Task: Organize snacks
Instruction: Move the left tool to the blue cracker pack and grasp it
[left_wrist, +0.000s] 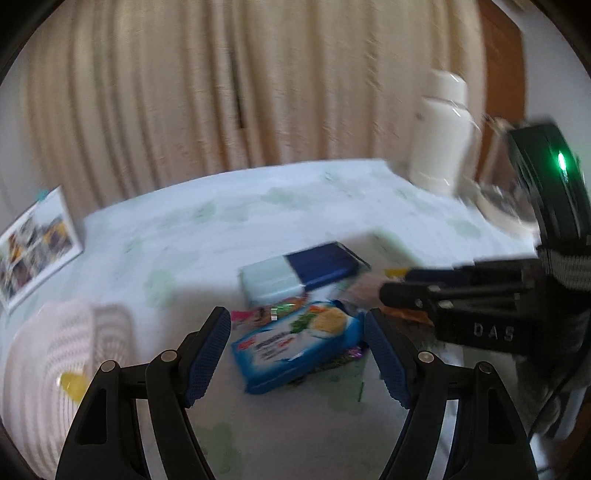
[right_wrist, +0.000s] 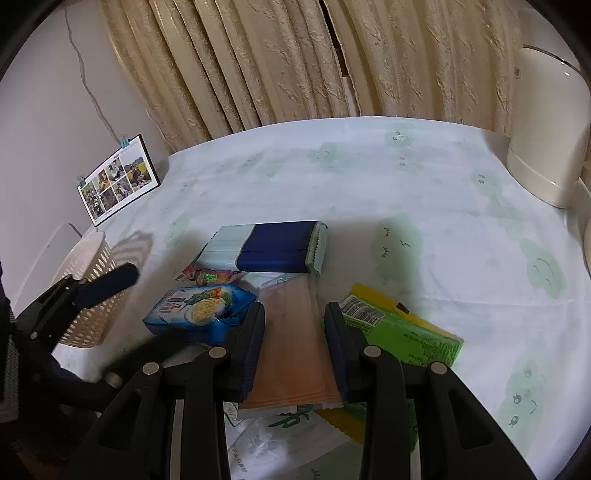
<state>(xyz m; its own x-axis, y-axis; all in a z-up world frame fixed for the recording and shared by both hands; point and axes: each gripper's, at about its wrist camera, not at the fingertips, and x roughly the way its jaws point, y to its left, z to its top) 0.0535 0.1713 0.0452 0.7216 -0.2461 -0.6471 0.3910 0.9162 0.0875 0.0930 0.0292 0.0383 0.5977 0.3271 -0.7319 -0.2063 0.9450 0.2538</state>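
Nearest, right gripper (right_wrist: 294, 341) narrowed onto an orange clear-topped snack packet (right_wrist: 291, 354), one blue pad against each long side, the packet lying flat on the tablecloth (right_wrist: 424, 177); just right of that packet, touching the right finger, a green and yellow packet (right_wrist: 410, 332) with a barcode; just left of it, a blue instant noodle packet (right_wrist: 199, 312); left gripper (left_wrist: 297, 354) spread wide, poised over that noodle packet with nothing between the pads (left_wrist: 207, 354); beyond the orange packet, a small pink and green wrapper (right_wrist: 212, 276) tucked against a navy and pale blue pack (right_wrist: 266, 251); far left of the orange packet, a cream slotted basket (right_wrist: 90, 288), partly hidden behind the left gripper, something yellow (left_wrist: 72, 384) inside, blurred; farther left and back, a photo card (right_wrist: 118, 184) held by binder clips, leaning at the wall; far right and back, a cream thermos jug (right_wrist: 546, 129); behind everything, beige curtains (right_wrist: 277, 62).
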